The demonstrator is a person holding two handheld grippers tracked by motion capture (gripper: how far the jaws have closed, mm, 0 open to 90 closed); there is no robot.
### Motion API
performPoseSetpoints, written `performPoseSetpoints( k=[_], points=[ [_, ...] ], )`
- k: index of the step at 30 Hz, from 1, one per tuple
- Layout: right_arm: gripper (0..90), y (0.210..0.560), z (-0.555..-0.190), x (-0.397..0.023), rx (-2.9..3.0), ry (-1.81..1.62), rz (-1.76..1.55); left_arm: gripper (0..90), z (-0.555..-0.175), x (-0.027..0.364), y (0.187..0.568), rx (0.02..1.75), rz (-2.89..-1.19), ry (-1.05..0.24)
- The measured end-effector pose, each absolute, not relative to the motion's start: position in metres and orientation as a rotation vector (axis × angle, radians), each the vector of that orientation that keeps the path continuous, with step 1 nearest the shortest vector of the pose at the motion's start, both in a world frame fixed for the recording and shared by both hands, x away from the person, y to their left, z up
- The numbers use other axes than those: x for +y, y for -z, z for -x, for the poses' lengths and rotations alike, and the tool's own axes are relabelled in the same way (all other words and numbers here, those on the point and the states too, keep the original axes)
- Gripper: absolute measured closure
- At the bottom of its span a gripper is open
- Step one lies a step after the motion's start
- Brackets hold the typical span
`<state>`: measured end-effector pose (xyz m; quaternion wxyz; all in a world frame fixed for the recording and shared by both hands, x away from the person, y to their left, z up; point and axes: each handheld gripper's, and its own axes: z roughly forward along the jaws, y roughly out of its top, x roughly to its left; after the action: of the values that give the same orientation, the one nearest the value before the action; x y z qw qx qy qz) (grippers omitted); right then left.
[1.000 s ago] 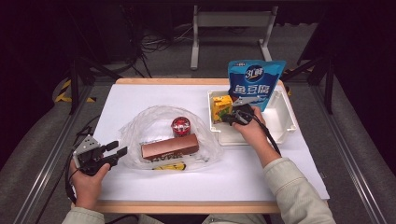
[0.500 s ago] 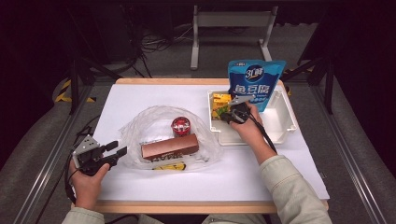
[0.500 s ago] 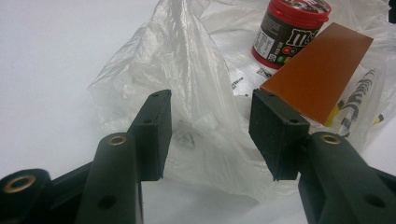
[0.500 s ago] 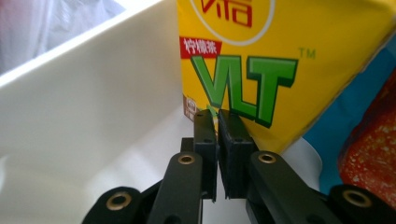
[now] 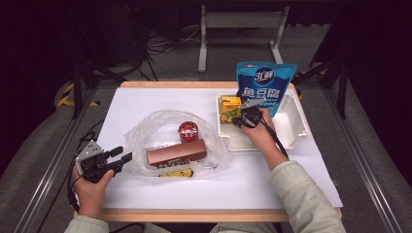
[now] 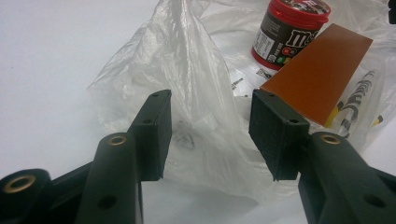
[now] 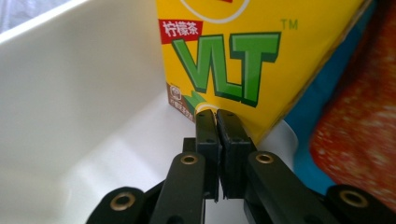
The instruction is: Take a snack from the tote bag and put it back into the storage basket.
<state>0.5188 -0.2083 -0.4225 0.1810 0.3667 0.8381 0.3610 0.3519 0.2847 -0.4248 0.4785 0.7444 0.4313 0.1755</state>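
White table [image 5: 155, 104] mid-frame, dark room behind. My right gripper [image 7: 217, 119] pressed together, empty, at yellow carton [image 7: 243, 56]; left gripper [image 6: 210, 135] spread, unmoved.

table [image 5: 160, 104]: carries a plastic bag on its left half and a tray on its right half, the two well apart
plastic bag [image 5: 145, 128]: spread flat; a jar, a long box and a flat packet lie on it
jar [image 5: 187, 131]: toward the far side of the bag, just behind the long box
long box [image 5: 177, 153]: lies crosswise, in front of the jar
flat packet [image 5: 176, 173]: just in front of the long box, at the bag's near edge
tray [image 5: 296, 127]: holds a carton and a pouch
carton [image 5: 229, 108]: in the tray's far left corner
pouch [image 5: 265, 87]: stands at the tray's far side, just right of the carton
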Motion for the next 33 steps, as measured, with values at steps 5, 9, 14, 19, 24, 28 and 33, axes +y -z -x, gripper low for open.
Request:
performPoseSetpoints(
  k=[5, 9, 14, 19, 24, 28, 33],
  points=[
    [85.1, 0.423, -0.520, -0.211, 2.358, -1.026, -1.063, 49.6, -0.353, 0.285, 0.425, 1.047, -1.823, -0.430],
    [83.3, 0.422, -0.518, -0.209, 2.356, -1.044, -1.054, 49.6, -0.353, 0.285, 0.425, 1.052, -1.819, -0.427],
    [80.8, 0.414, -0.513, -0.205, 2.355, -1.095, -1.029, 49.6, -0.353, 0.285, 0.425, 1.051, -1.817, -0.428],
    [74.4, 0.399, -0.507, -0.201, 2.333, -1.157, -0.984, 49.5, -0.355, 0.284, 0.424, 1.047, -1.814, -0.427],
    [63.1, 0.383, -0.501, -0.197, 2.313, -1.234, -0.952, 49.5, -0.356, 0.284, 0.425, 1.046, -1.815, -0.424],
    [53.9, 0.369, -0.495, -0.193, 2.301, -1.290, -0.916, 49.6, -0.354, 0.283, 0.424, 1.049, -1.816, -0.426],
    [43.4, 0.356, -0.488, -0.186, 2.302, -1.362, -0.851, 49.6, -0.353, 0.284, 0.424, 1.052, -1.808, -0.428]
  ],
)
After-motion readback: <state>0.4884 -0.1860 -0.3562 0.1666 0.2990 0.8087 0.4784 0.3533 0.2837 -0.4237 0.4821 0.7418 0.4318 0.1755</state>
